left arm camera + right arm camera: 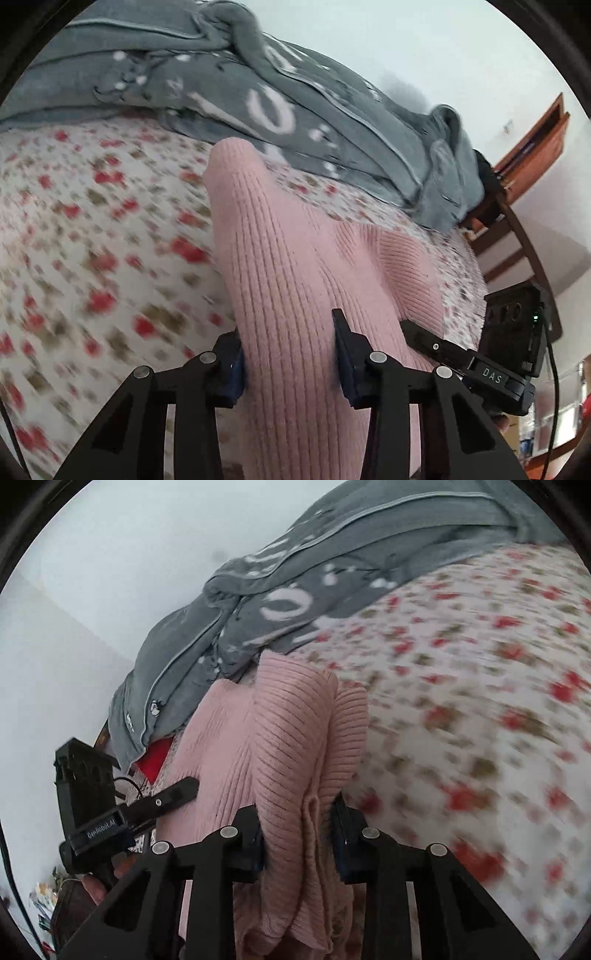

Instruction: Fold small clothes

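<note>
Setting: home bedroom. Under my jaws, bed with floral sheet [92, 229], red-and-olive print on white. Grey blanket [229, 92], white-patterned, heaped along bed's far edge. Plain white wall [92, 590] behind. Wooden shelf [535, 140] past bed's corner.

A pale pink ribbed knit garment [295, 266] lies over a white bedsheet [92, 240] scattered with red flowers and olive leaves, beside a grey blanket [295, 96] with white lettering; both grippers are black with blue pads.

A grey blanket [295, 110] with white lettering is lying bunched along a floral bedsheet [92, 240], a wooden shelf [535, 147] hanging on the wall behind.
</note>
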